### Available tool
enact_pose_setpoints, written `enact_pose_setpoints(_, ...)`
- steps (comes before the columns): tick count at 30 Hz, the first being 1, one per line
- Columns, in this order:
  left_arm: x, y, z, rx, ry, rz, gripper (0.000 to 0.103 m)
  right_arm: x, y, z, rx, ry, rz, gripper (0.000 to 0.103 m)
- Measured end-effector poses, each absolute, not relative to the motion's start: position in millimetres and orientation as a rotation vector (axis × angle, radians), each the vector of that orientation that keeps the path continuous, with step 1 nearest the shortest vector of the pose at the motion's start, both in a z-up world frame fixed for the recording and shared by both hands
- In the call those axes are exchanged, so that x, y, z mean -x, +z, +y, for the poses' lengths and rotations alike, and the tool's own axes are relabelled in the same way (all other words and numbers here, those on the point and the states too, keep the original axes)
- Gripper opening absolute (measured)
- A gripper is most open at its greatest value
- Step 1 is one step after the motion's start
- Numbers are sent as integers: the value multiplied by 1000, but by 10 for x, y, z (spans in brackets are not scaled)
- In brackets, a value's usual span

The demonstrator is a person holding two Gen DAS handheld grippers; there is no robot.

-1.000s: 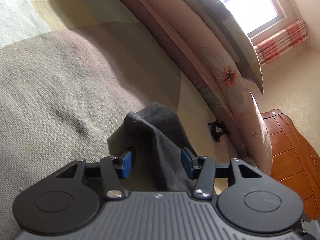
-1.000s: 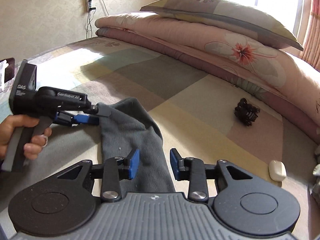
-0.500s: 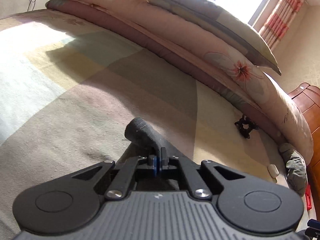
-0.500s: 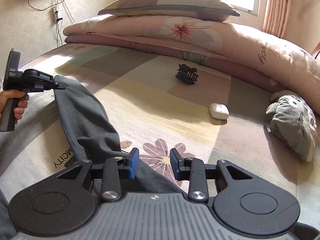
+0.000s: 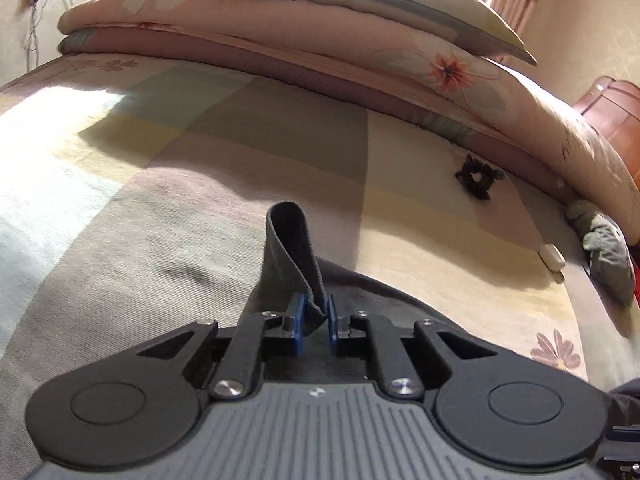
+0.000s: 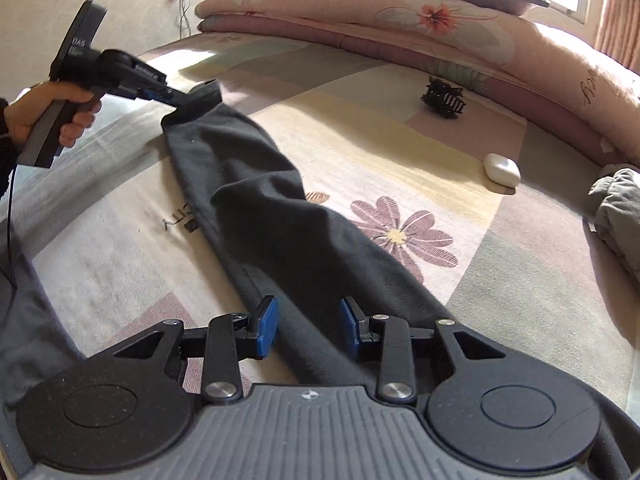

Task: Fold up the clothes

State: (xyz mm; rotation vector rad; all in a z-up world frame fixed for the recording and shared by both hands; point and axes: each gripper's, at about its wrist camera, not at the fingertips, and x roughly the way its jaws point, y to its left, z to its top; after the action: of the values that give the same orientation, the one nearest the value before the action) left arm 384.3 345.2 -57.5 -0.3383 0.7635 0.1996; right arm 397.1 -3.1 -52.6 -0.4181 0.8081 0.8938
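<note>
A dark grey garment point(image 6: 288, 224) lies stretched across the patterned bedspread point(image 6: 400, 132), running from the near right up to the far left. My left gripper point(image 5: 313, 322) is shut on the garment's cuff point(image 5: 290, 248), which loops up in front of its blue pads. In the right wrist view that left gripper point(image 6: 172, 98) is held by a hand point(image 6: 44, 112) and lifts the cuff end point(image 6: 204, 96) slightly. My right gripper point(image 6: 308, 330) hovers open over the wide near part of the garment, with cloth under its fingers but nothing clamped.
A black hair claw point(image 6: 442, 96) and a small white case point(image 6: 502, 170) lie on the bed to the right. A grey plush toy point(image 6: 620, 208) sits at the far right. Folded quilts and a pillow point(image 6: 400, 4) line the back. A wooden headboard point(image 5: 616, 108) stands right.
My left gripper closed on the cuff a second ago and has since pulled it up and out, stretching the garment straight. The right gripper stayed open while shifting along the cloth.
</note>
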Motion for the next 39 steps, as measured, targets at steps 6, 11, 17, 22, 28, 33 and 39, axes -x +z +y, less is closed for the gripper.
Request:
enact_pose_setpoints(6, -3919, -610, 2560, 181, -18, 851, 25, -3987, -550, -46, 385, 900, 803, 39)
enact_pose_setpoints(11, -3939, -592, 1974, 29, -139, 843, 39, -4193, -443, -259, 330, 826, 780, 44)
enact_pose_setpoints(17, -4003, -761, 1633, 31, -212, 823, 45, -4346, -457, -465, 251, 757, 799, 44)
enact_pose_setpoints(22, -4014, -755, 2183, 139, -131, 784, 45, -4234, -451, -548, 298, 733, 777, 46)
enact_pose_setpoints(28, -3988, -876, 3365, 375, 94, 804, 44, -4167, -415, -630, 271, 705, 756, 50)
enact_pose_setpoints(33, -3872, -610, 3965, 323, 362, 707, 44, -4148, -369, -674, 226, 698, 751, 52)
enact_pose_setpoints(39, -3881, -464, 3518, 268, 171, 714, 59, -4139, -396, -630, 204, 706, 771, 54)
